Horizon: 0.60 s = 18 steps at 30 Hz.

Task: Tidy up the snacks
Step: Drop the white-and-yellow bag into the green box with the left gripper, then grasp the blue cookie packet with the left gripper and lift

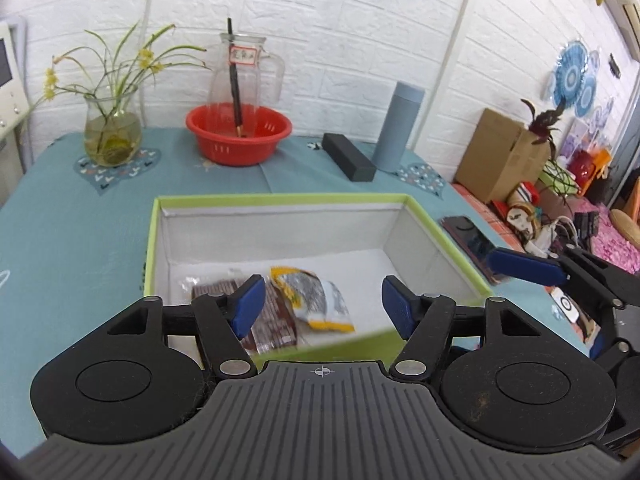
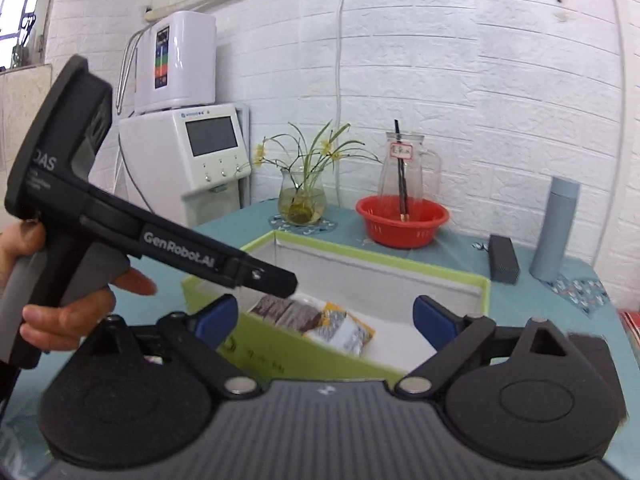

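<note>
While both grippers hang over the near edge of the green-rimmed box [image 1: 280, 200], we see that neither one holds anything. The left gripper [image 1: 322, 306] has its blue pads [image 1: 250, 304] standing apart, with only air between them. Just beyond and between those pads, on the white floor of the box, lie the two snacks: a dark brown packet [image 1: 272, 322] partly hidden behind the left pad, and a yellow and silver packet [image 1: 316, 300] beside it toward the right pad. The two packets touch or overlap at their edges; we cannot tell which.

The right gripper [image 2: 326, 318] also has its pads wide apart and empty. In its view the brown packet [image 2: 288, 312] and the yellow and silver packet [image 2: 346, 330] sit between its fingers, somewhat nearer the left one, inside the box [image 2: 440, 272]. The left gripper's black body crosses in front of that left finger, held by a person's hand [image 2: 60, 312] at its grip.

Past the fingertips, behind the box, a red basket [image 1: 239, 136] stands on the teal tablecloth [image 1: 72, 232] with a glass jug [image 1: 244, 68] behind it. Left of those is a vase of yellow flowers [image 1: 112, 128]; right of them lie a black case [image 1: 348, 157] and a blue-grey bottle [image 1: 396, 126]. A phone [image 1: 468, 236] lies just outside the box wall, beyond the right finger.
</note>
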Motion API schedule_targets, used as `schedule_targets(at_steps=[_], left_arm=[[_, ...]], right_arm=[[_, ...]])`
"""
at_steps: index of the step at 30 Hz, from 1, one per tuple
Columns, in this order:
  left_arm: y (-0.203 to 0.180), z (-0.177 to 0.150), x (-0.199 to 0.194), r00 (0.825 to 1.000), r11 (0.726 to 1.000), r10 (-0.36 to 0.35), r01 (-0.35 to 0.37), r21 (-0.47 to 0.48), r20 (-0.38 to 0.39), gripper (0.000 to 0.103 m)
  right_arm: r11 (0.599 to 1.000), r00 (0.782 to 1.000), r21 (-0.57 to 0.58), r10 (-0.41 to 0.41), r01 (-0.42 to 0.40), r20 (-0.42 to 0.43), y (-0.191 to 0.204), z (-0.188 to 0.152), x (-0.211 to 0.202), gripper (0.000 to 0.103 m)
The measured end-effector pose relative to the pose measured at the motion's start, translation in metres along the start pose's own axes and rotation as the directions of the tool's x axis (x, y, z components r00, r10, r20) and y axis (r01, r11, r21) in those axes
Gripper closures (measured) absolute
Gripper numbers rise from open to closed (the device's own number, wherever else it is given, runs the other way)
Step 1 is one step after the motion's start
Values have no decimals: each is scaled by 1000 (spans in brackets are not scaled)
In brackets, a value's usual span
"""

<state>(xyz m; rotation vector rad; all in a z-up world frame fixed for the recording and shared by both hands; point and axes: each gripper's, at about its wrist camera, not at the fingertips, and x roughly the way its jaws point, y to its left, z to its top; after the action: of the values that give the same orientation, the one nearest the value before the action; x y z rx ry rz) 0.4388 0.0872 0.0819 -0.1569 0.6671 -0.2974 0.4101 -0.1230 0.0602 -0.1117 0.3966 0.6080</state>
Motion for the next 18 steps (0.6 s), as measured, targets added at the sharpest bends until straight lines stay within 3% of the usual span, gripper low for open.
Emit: schedule_targets(at_steps=[4, 9, 14, 18], left_arm=[[-22, -30, -31, 999, 999, -41, 41, 7, 19, 42], [-56, -83, -58, 994, 994, -106, 107, 29, -16, 42], [-73, -140, -69, 986, 992, -123, 121, -29, -114, 47], [-69, -166, -72, 968, 980, -172, 149, -132, -183, 52]], right_arm=[[999, 998, 10, -44, 45, -44, 7, -30, -47, 9], [987, 983, 58, -141, 149, -113, 17, -88, -100, 9], [984, 988, 177, -4, 32, -156, 41, -132, -115, 9], [994, 982, 95, 65, -49, -176, 70, -142, -94, 9]])
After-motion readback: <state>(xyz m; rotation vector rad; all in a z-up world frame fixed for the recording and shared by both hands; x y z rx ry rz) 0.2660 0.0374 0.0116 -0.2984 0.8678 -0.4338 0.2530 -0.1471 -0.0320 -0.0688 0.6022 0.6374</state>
